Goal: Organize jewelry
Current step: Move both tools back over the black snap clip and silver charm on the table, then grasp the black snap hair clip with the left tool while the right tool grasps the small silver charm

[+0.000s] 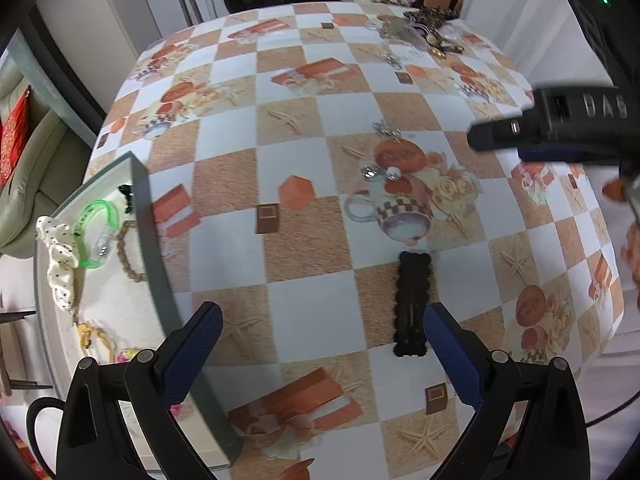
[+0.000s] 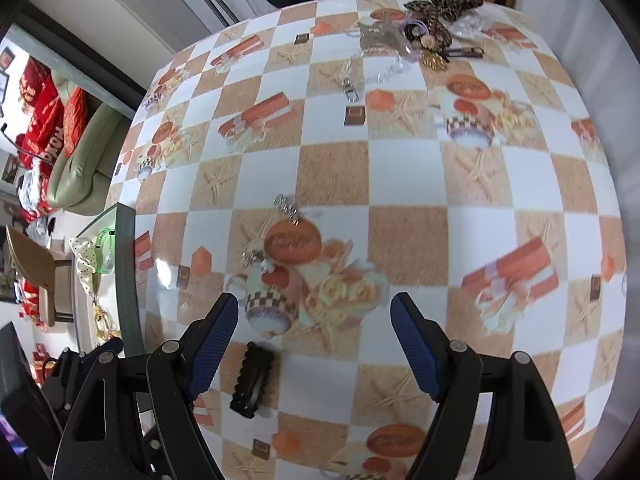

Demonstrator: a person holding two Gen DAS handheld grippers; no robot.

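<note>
On the checked tablecloth (image 1: 304, 128) almost everything is still loose; at the left edge stands the tray (image 1: 150, 240), already holding a green bracelet (image 1: 98, 232), a dotted white scrunchie (image 1: 56, 256) and a brown cord loop (image 1: 128, 252); at the far end of the table lies a heap of hair things and chains (image 2: 432, 24); nearer the middle, two small silver earrings (image 1: 380, 172) lie on a printed cup and biscuit picture, easy to lose against the pattern.

The nearest piece is the black hair clip (image 1: 412, 304), flat on the cloth; its long axis runs away from the camera toward the far end of the table, one scalloped end near, the other far; in the right wrist view it leans a little.

The left gripper (image 1: 322, 344) hovers with its jaws wide apart and nothing in them; the clip lies just inside its right finger, off centre. The right gripper (image 2: 314, 342) is likewise wide open and empty, the clip (image 2: 252, 380) just beside its left finger.

The risks, as I judge them: closing off centre could push the clip sideways rather than trap it; it is thin and flat, so the pads may skate over it or drag the cloth; both grippers are near the same piece and could collide; a low carry could catch the tray's rim.
</note>
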